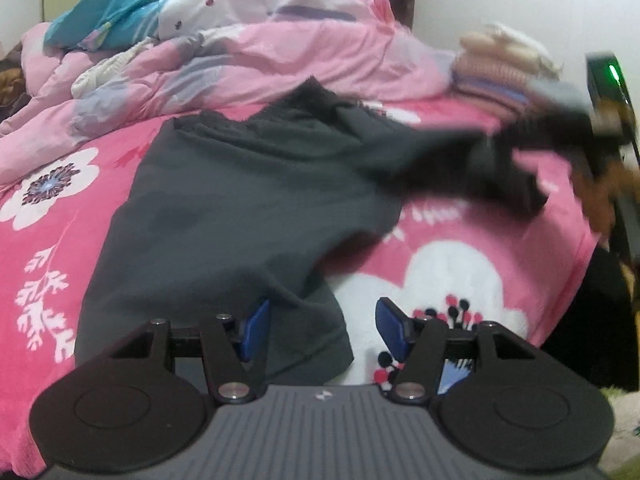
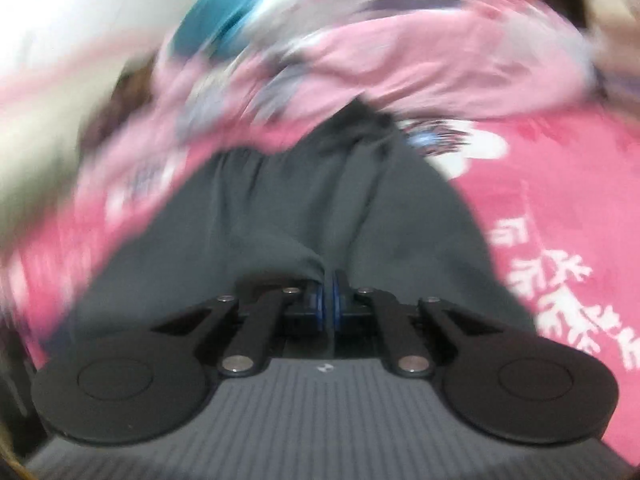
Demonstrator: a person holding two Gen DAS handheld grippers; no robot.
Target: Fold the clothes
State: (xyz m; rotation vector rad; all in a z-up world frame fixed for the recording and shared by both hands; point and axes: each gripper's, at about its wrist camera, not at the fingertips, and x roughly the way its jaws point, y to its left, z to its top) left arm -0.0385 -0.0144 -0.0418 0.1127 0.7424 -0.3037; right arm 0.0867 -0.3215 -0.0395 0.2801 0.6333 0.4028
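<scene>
On the pink flowered bedspread (image 1: 460, 272) lies our dark grey garment (image 1: 248, 200), spread out from near the front edge of the bed back to the heap of pink quilt (image 1: 312, 44) behind it. Our left gripper (image 1: 322, 330) hangs over the garment's near corner with its blue pads (image 1: 390, 330) wide apart and nothing between them; the hem of the cloth lies just beside the left pad and runs under the gap. Our right gripper (image 2: 328, 300) has its pads pressed almost together with a pinch of the grey cloth (image 2: 280, 220) caught between them, the fabric gathering into folds toward the pinch. In the left view one side of the garment is drawn out to the right, raised off the bed and blurred. We see a teal cloth (image 1: 112, 4) on top of the quilt and a stack of folded clothes (image 1: 500, 68) at the far right. The right view is heavily smeared.
</scene>
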